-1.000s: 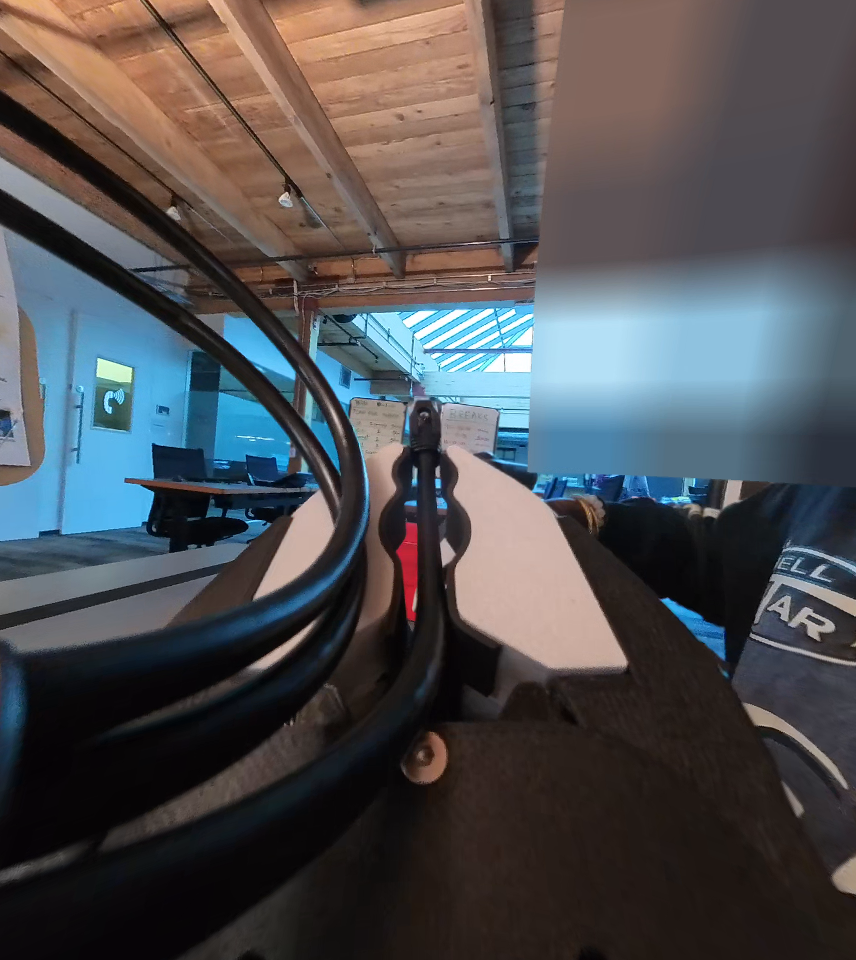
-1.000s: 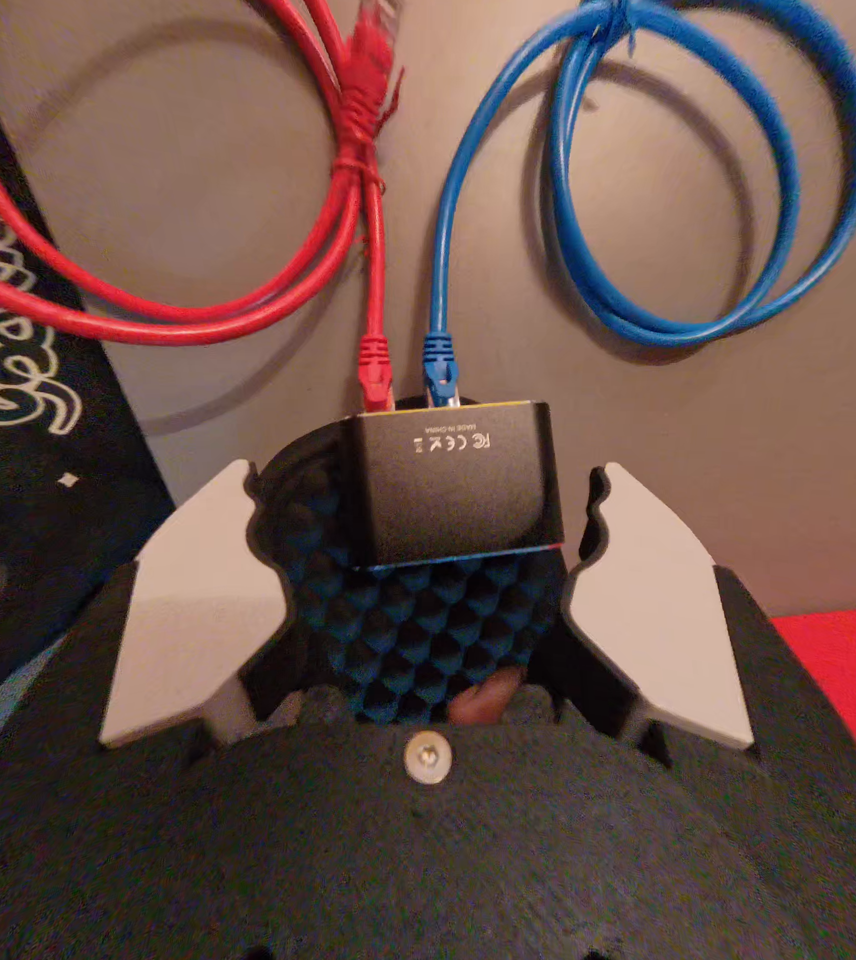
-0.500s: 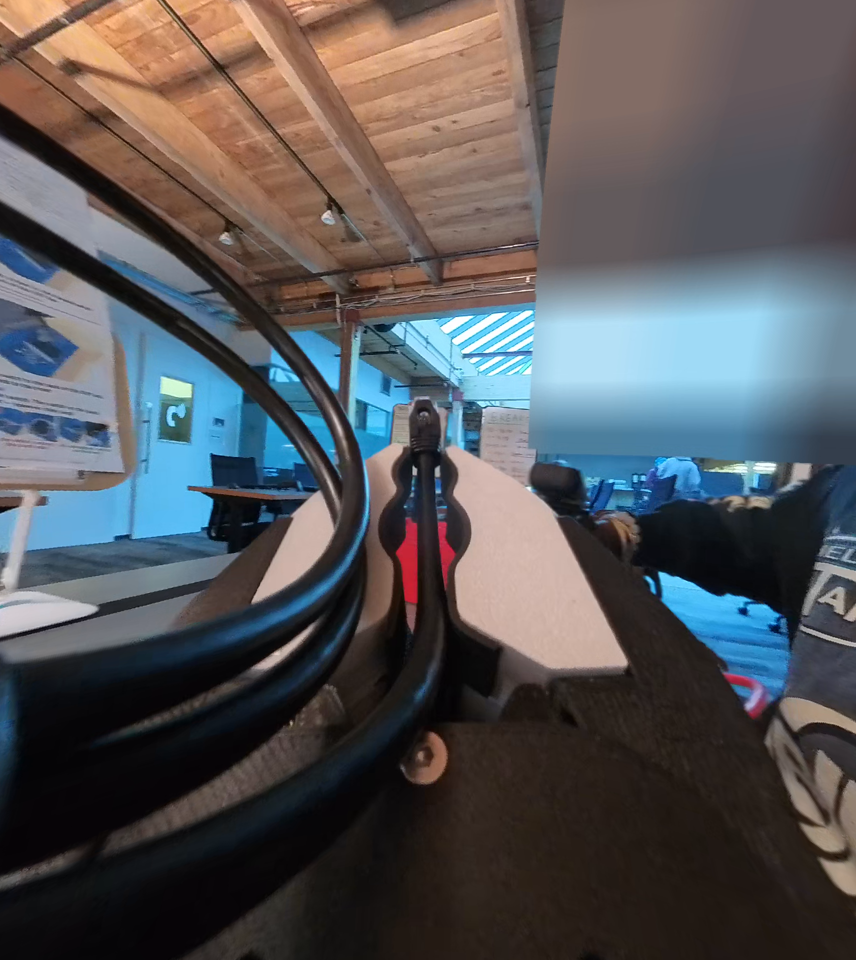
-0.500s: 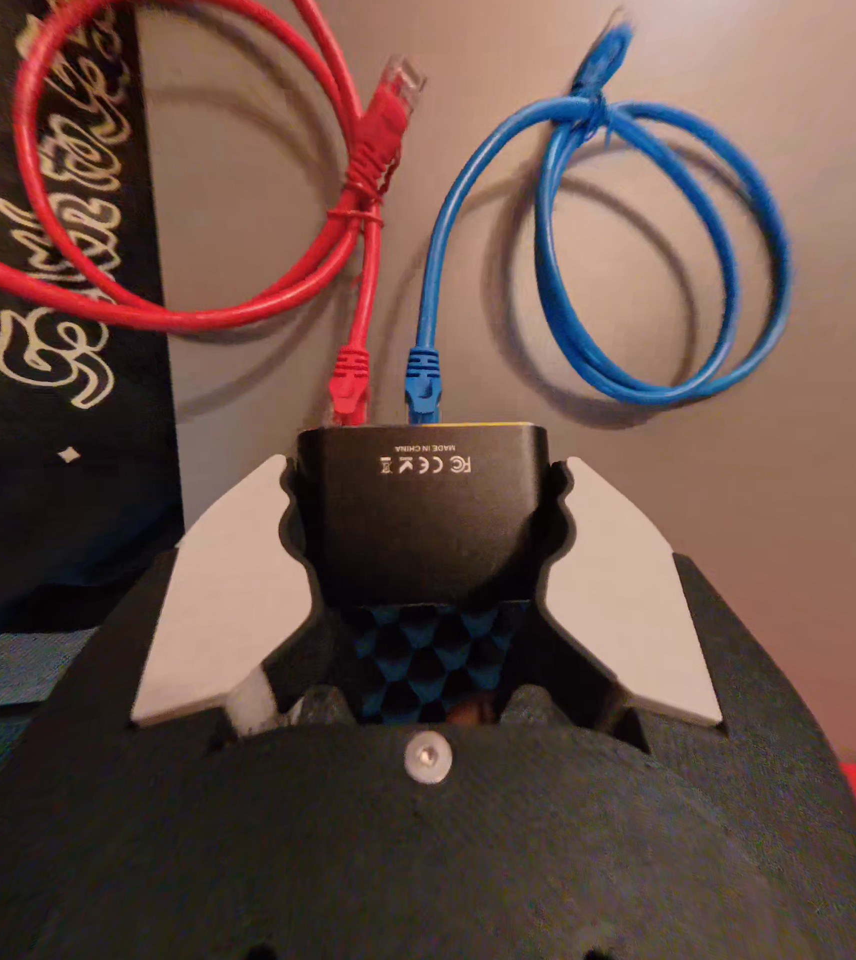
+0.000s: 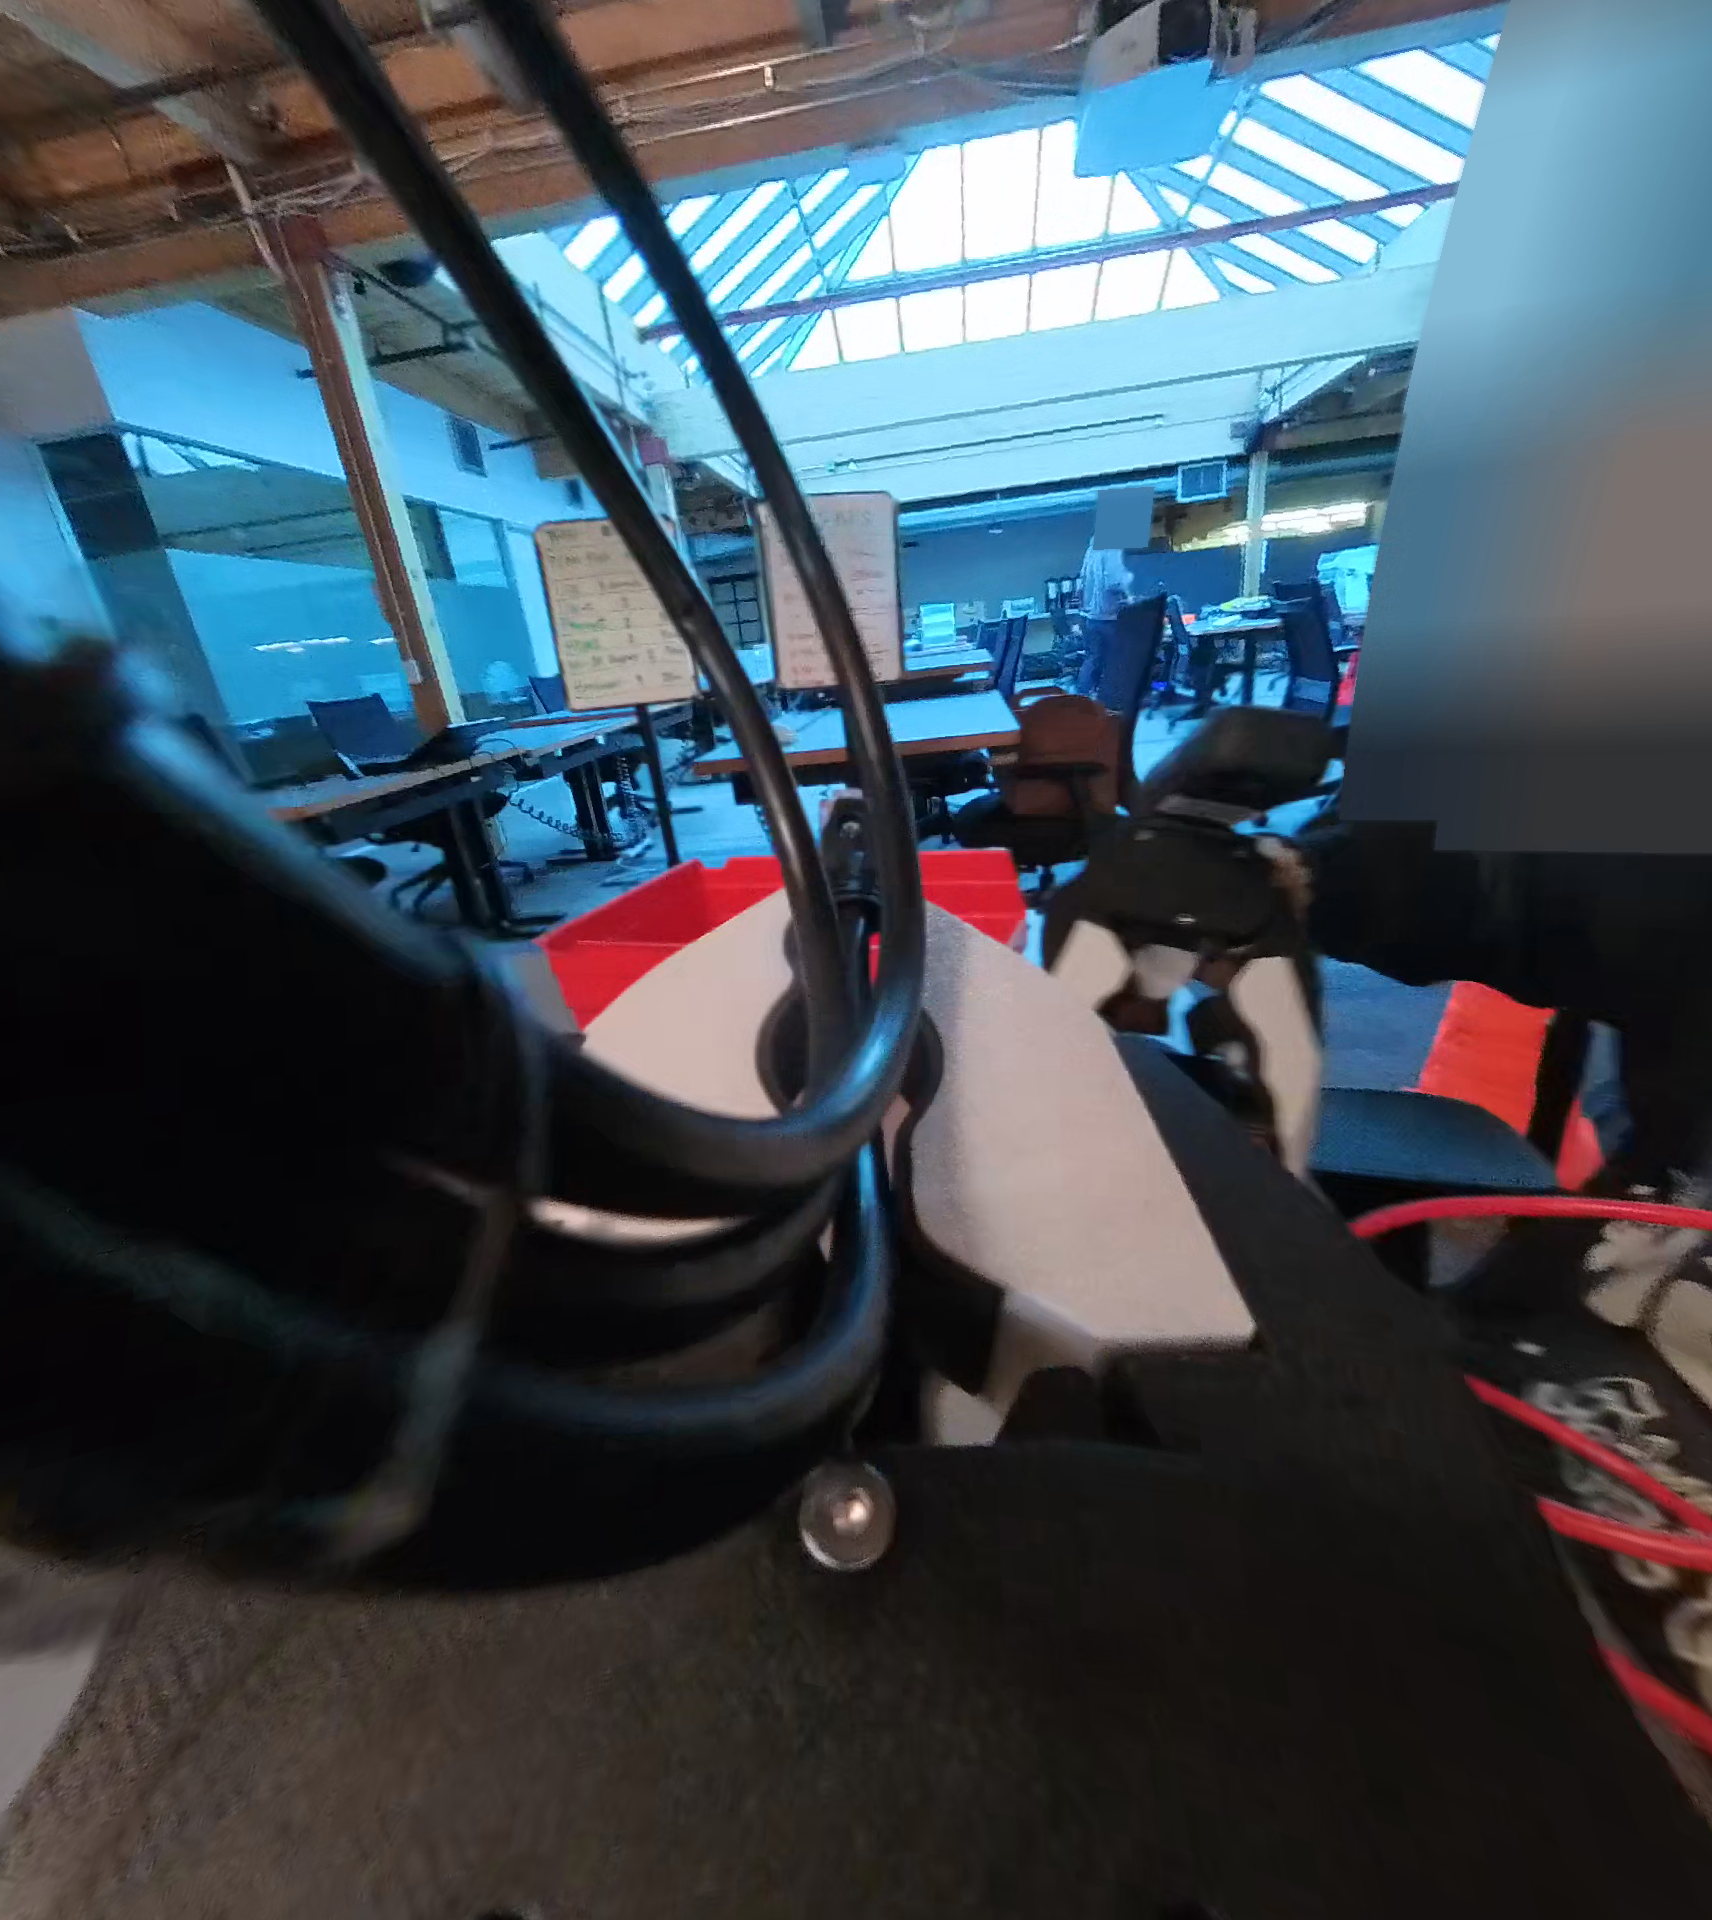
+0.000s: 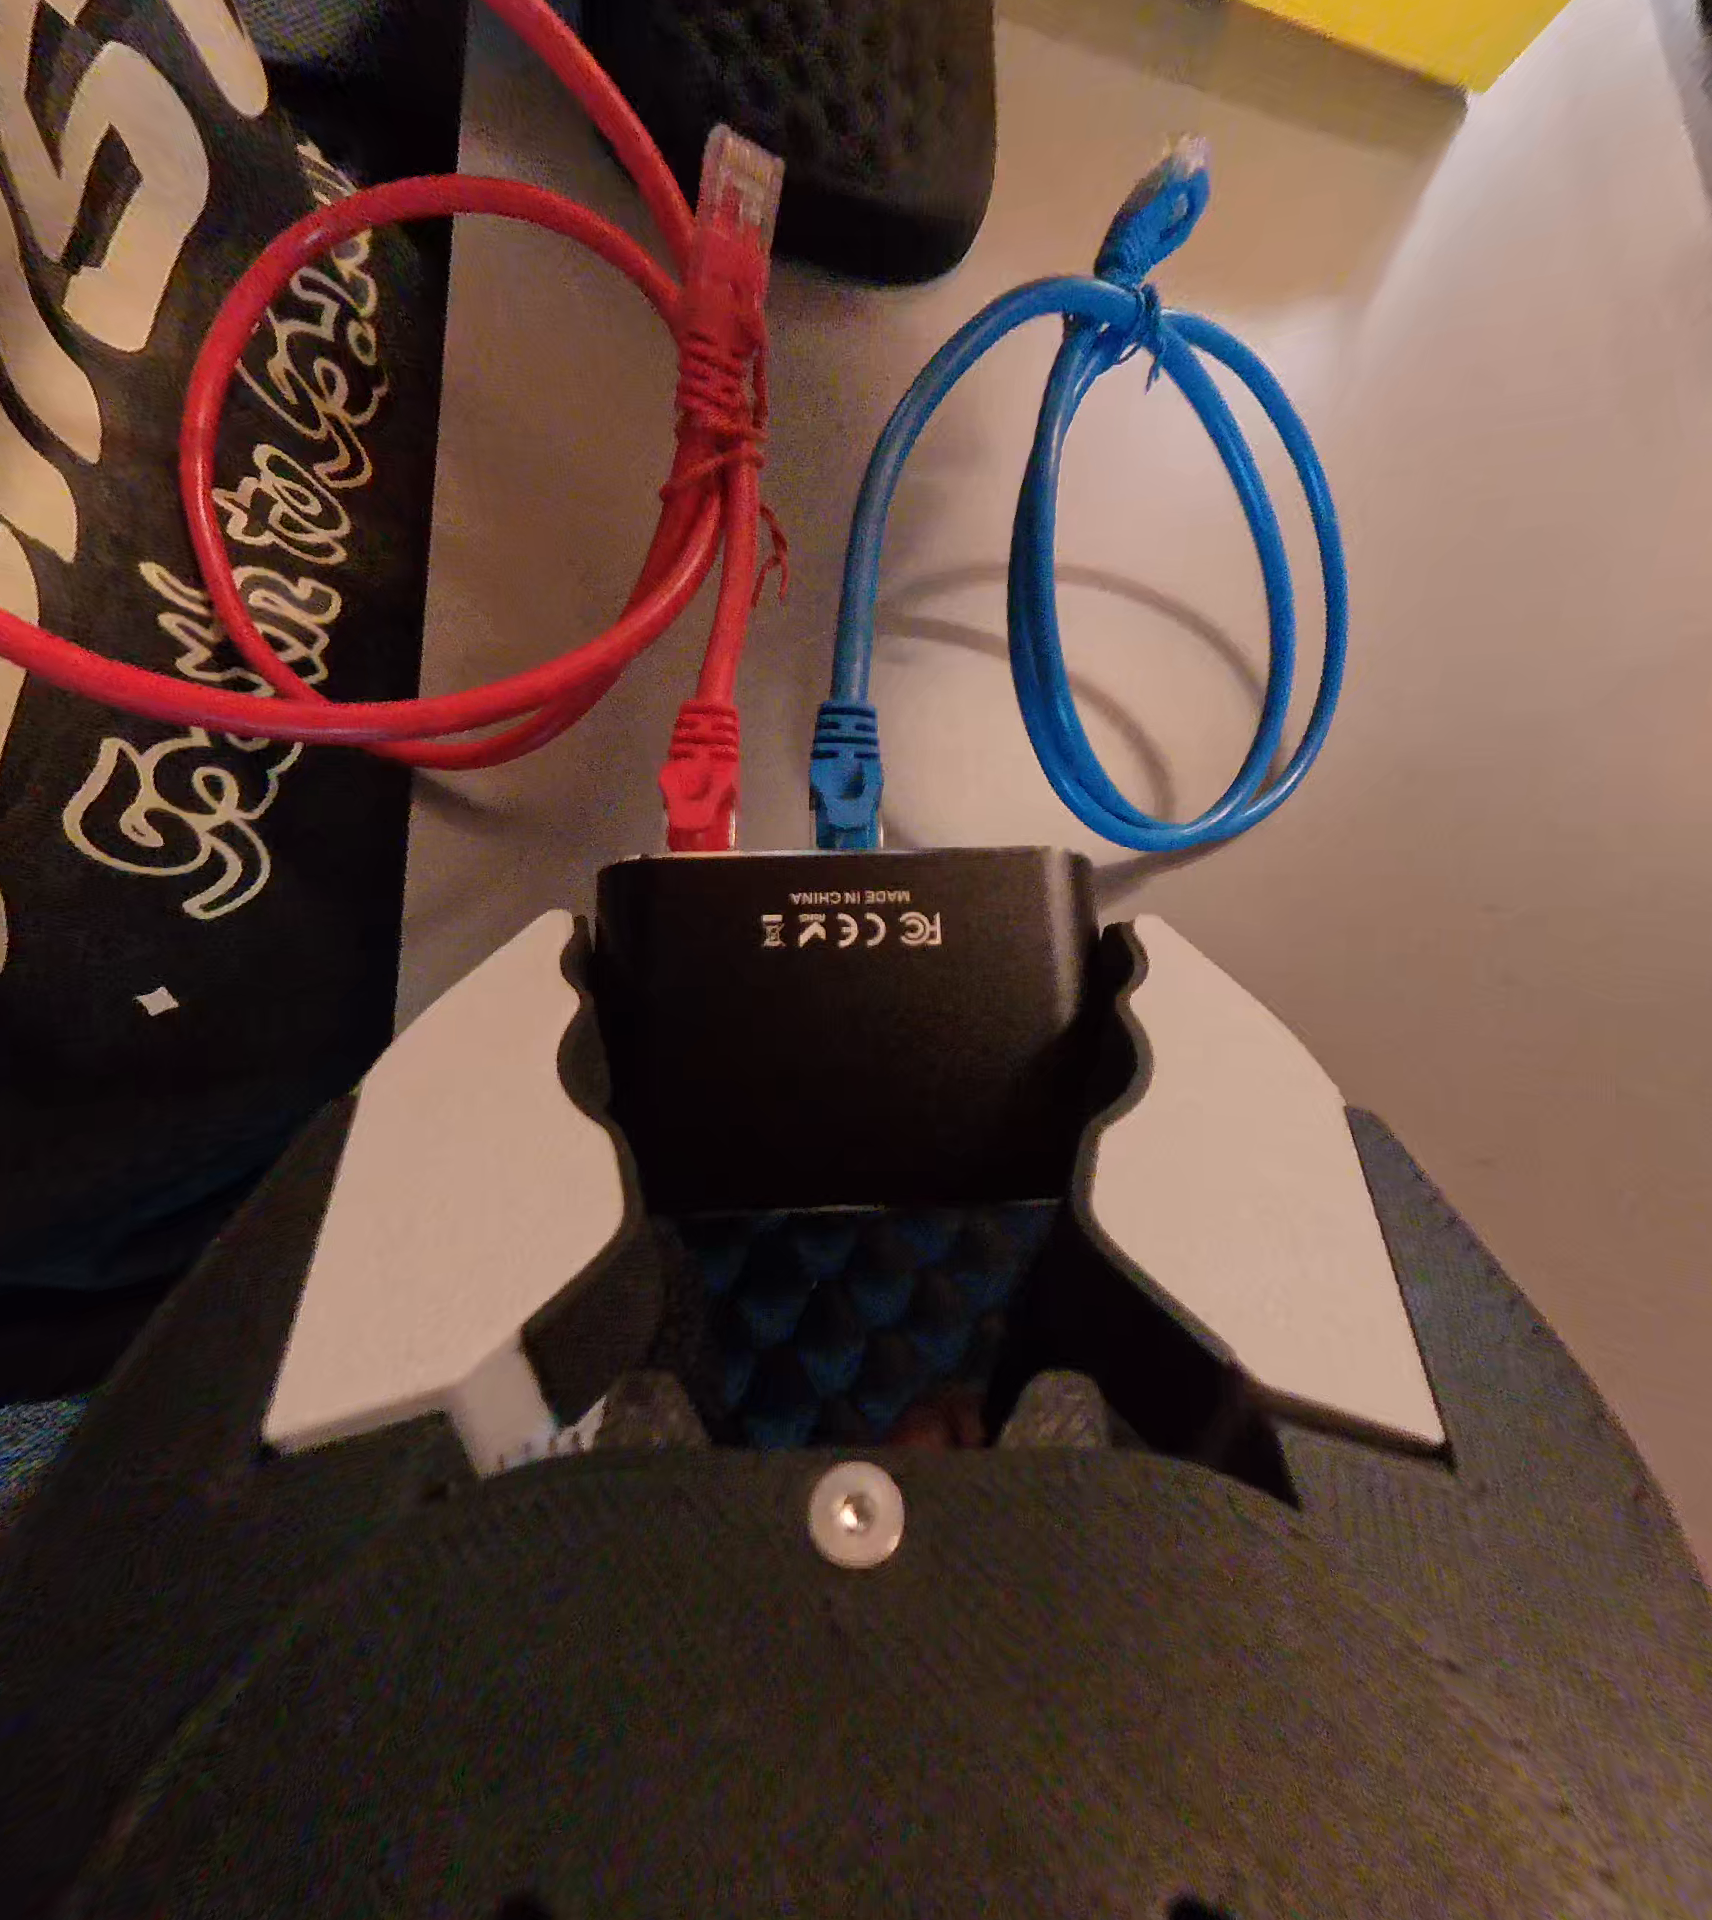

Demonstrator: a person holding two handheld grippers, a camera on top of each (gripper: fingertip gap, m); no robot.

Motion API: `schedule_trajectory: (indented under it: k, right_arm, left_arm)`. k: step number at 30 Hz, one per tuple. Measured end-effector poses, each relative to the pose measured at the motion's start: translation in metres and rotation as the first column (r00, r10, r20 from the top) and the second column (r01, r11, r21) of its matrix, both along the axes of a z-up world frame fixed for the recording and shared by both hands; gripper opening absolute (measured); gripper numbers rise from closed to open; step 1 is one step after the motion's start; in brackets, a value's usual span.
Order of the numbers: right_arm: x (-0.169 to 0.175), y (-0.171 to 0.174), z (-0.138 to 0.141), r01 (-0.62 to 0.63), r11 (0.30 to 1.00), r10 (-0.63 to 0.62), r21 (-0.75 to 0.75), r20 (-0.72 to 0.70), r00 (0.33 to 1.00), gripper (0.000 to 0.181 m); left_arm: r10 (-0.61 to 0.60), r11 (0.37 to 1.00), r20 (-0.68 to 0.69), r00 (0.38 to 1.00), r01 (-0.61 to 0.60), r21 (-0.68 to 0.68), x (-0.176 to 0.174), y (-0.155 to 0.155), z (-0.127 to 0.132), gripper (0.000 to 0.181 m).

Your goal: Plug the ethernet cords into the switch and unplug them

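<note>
Right tongs (image 6: 852, 1049) clamp the switch (image 6: 836, 1023); left tongs (image 5: 857, 997) pinch the black cord (image 5: 857, 1039), plug (image 5: 847, 831) pointing forward, switch lying to their right.

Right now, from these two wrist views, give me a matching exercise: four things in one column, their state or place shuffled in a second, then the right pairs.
1. black cord
2. switch
3. red cord
4. blue cord

A. plugged in, on the right
B. between the right gripper's fingers
C. plugged in, on the left
D. pinched by the left gripper

Pairs: 1-D, 2-B, 3-C, 4-A
</note>
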State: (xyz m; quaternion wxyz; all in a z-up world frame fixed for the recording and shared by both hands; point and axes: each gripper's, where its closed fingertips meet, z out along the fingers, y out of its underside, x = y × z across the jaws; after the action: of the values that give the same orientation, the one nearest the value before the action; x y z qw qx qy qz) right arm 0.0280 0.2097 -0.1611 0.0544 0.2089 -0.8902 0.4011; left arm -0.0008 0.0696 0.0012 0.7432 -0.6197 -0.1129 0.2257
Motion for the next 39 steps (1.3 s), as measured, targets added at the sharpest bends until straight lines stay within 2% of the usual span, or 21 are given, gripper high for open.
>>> schedule_trajectory:
  k: [3,5,7,11,17,24,29,34,39]
  right_arm:
    - [0.002,-0.004,0.008,-0.002,0.999,0.002,-0.033,-0.015,1.000,0.092]
    - [0.004,-0.006,0.014,-0.006,0.998,0.004,-0.057,-0.027,1.000,0.092]
    - [0.007,-0.009,0.019,-0.010,0.997,0.007,-0.076,-0.034,0.999,0.092]
    - [0.007,-0.009,0.023,0.007,0.995,-0.011,-0.100,-0.040,0.999,0.092]
    - [0.000,0.000,0.019,0.082,0.983,-0.081,-0.162,0.012,0.997,0.092]
    - [0.002,0.001,0.013,0.134,0.978,-0.124,-0.160,0.070,0.990,0.092]
    - [0.001,0.002,0.010,0.160,0.975,-0.144,-0.151,0.114,0.983,0.092]
    - [-0.002,0.000,0.004,0.175,0.975,-0.163,-0.138,0.098,0.982,0.092]
    - [-0.003,-0.007,0.011,0.173,0.968,-0.155,-0.183,0.105,0.982,0.092]
  left_arm:
    - [0.005,1.000,-0.024,1.000,-0.005,-0.014,-0.037,0.002,0.004,0.011]
    - [-0.058,0.998,-0.044,0.997,0.057,-0.022,-0.043,0.017,-0.003,0.010]
    - [-0.144,0.987,-0.072,0.987,0.138,-0.083,-0.037,0.040,-0.022,0.010]
    - [-0.255,0.948,-0.036,0.966,0.242,-0.208,-0.017,0.079,-0.067,0.008]
    - [-0.331,0.875,0.021,0.944,0.315,-0.367,0.018,0.104,-0.114,0.009]
    - [-0.273,0.860,0.055,0.961,0.269,-0.434,0.016,0.116,-0.130,0.009]
    - [-0.268,0.866,0.056,0.962,0.266,-0.423,0.018,0.118,-0.130,0.009]
    - [-0.256,0.855,0.095,0.962,0.271,-0.442,0.019,0.118,-0.136,0.009]
    - [-0.262,0.873,0.084,0.962,0.273,-0.404,0.019,0.116,-0.129,0.010]
